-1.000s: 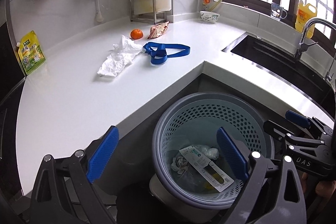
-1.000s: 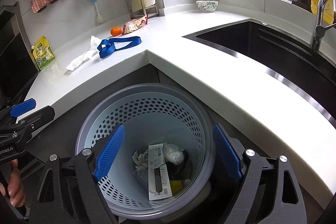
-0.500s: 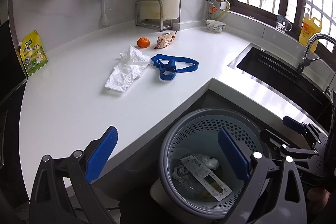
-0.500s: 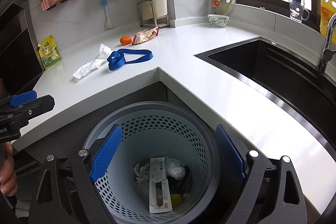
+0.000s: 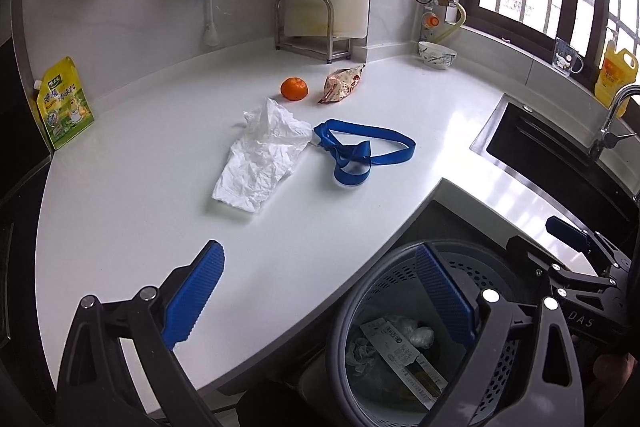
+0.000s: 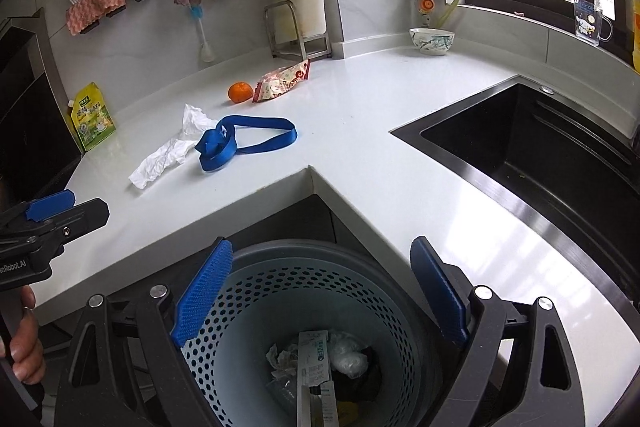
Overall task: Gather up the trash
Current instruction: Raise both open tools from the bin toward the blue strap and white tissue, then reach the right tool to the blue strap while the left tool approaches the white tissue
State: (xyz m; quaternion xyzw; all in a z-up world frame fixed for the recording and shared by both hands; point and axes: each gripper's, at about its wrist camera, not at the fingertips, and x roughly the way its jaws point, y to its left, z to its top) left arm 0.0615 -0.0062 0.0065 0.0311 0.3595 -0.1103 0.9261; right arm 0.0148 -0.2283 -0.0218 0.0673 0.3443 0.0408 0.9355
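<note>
A crumpled white tissue point(image 5: 264, 155) lies on the white counter, with a blue strap point(image 5: 356, 151) just right of it. Behind them are an orange point(image 5: 294, 88) and a snack wrapper point(image 5: 342, 84). They also show in the right wrist view: tissue point(image 6: 168, 153), strap point(image 6: 240, 141), orange point(image 6: 240, 92), wrapper point(image 6: 282, 83). A perforated blue bin point(image 6: 304, 291) below the counter corner holds a toothbrush packet point(image 6: 316, 367) and crumpled trash. My left gripper point(image 5: 320, 291) is open and empty above the counter edge. My right gripper point(image 6: 320, 287) is open and empty above the bin.
A black sink point(image 6: 540, 155) with a tap point(image 5: 612, 119) is at the right. A bowl point(image 6: 431, 41), a metal rack point(image 5: 306, 27), a yellow pouch point(image 5: 64, 103), an oil bottle point(image 5: 614, 75) and a mug point(image 5: 566, 57) stand along the back wall.
Both grippers have risen and drawn away from the bin toward the counter, so more countertop shows. Both stay open and empty.
</note>
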